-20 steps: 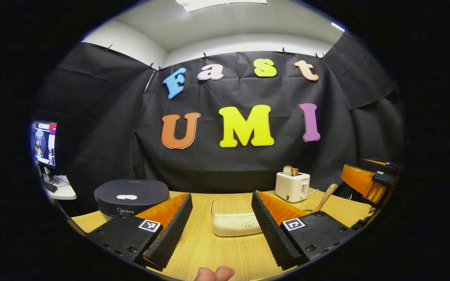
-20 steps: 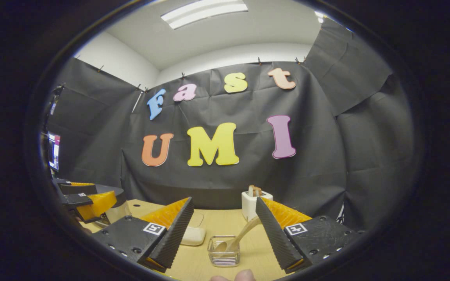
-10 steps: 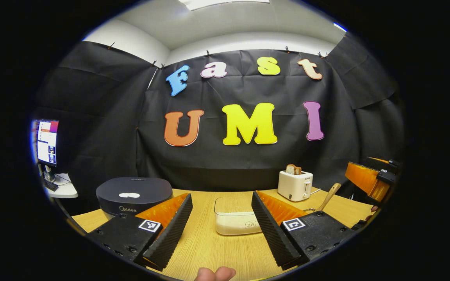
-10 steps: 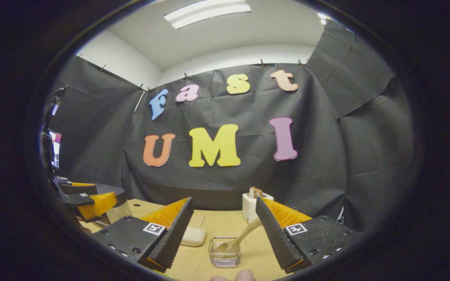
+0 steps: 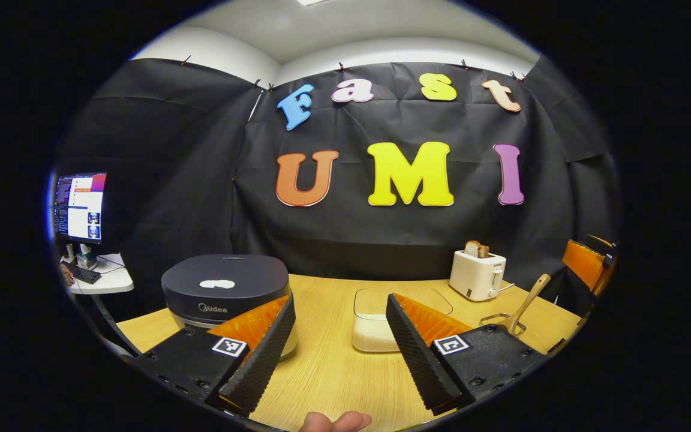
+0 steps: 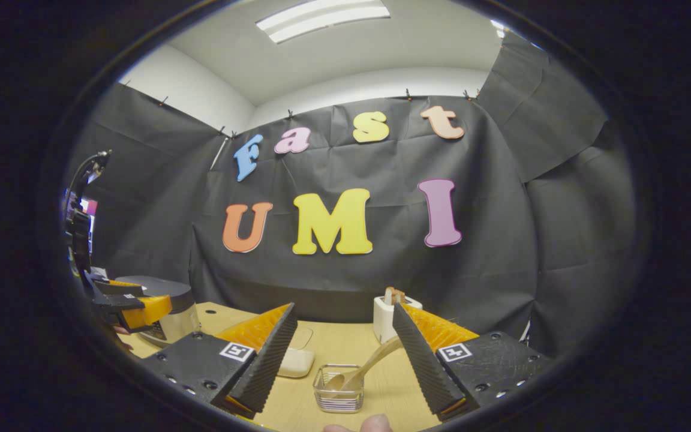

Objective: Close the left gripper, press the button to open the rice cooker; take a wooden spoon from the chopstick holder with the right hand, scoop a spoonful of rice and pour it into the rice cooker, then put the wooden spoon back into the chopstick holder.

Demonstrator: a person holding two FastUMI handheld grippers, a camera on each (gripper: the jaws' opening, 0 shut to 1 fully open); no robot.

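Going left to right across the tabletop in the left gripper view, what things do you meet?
Rice cooker → clear rice box → toaster → wooden spoon in its holder.

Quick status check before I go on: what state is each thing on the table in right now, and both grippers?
Rice cooker: lid shut.
Rice box: open top, rice inside.
Wooden spoon: leaning in its holder, handle up.
Chopstick holder: upright on the table.
Toaster: bread sticking up from the slot.
Left gripper: open, holding nothing.
Right gripper: open, holding nothing.
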